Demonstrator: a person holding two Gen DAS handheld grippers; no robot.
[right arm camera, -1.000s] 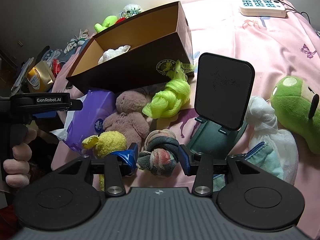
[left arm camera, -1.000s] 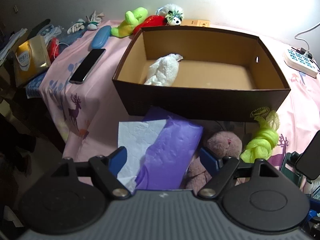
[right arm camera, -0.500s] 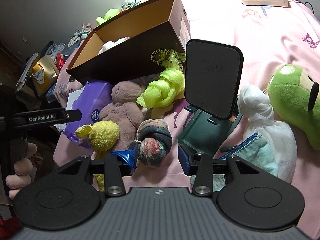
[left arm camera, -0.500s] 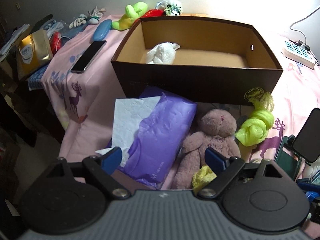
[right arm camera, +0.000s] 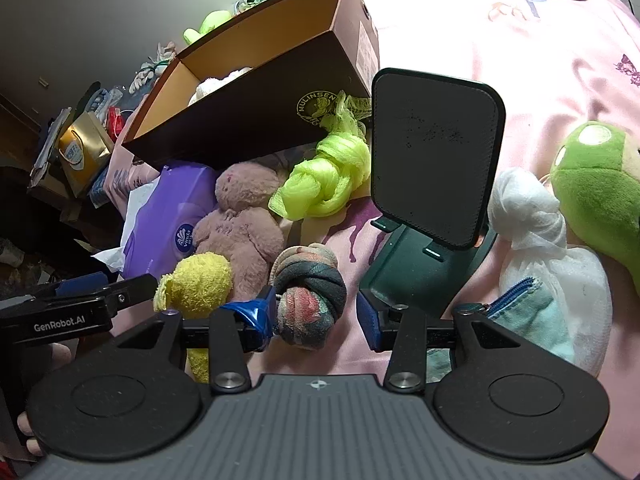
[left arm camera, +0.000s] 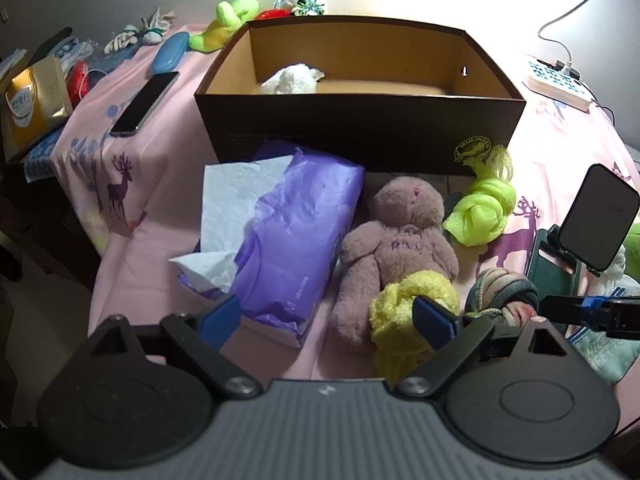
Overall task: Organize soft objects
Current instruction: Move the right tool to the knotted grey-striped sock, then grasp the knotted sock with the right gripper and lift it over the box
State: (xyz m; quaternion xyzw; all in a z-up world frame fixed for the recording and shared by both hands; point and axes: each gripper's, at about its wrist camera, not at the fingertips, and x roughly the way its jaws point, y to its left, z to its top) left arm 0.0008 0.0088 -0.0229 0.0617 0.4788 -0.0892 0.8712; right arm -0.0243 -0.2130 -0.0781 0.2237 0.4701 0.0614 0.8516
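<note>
An open dark brown box (left arm camera: 360, 136) stands on the pink bedsheet with a white fluffy cloth (left arm camera: 292, 80) inside. In front of it lie a mauve bunny plush (left arm camera: 400, 240), a yellow fluffy toy (left arm camera: 408, 300), a neon green knotted cloth (left arm camera: 480, 212) and a knotted multicolour sock ball (right arm camera: 310, 296). My left gripper (left arm camera: 327, 315) is open wide over the bunny's leg and a purple tissue pack (left arm camera: 296, 232), pressing neither. My right gripper (right arm camera: 314, 316) straddles the sock ball. Its jaws are opening: the left pad touches the ball and the right pad stands clear.
A black phone stand (right arm camera: 436, 160) rises just right of the sock ball. Beyond it lie a white knotted cloth (right arm camera: 532, 216), a green plush (right arm camera: 600, 184) and a teal pouch (right arm camera: 536, 320). A phone (left arm camera: 144, 102) and a power strip (left arm camera: 556, 80) flank the box. The bed edge drops off at left.
My left gripper drew back from the box toward the near toys and its jaws spread wider. The right gripper's grip on the sock ball loosened, and a gap now shows at its right pad.
</note>
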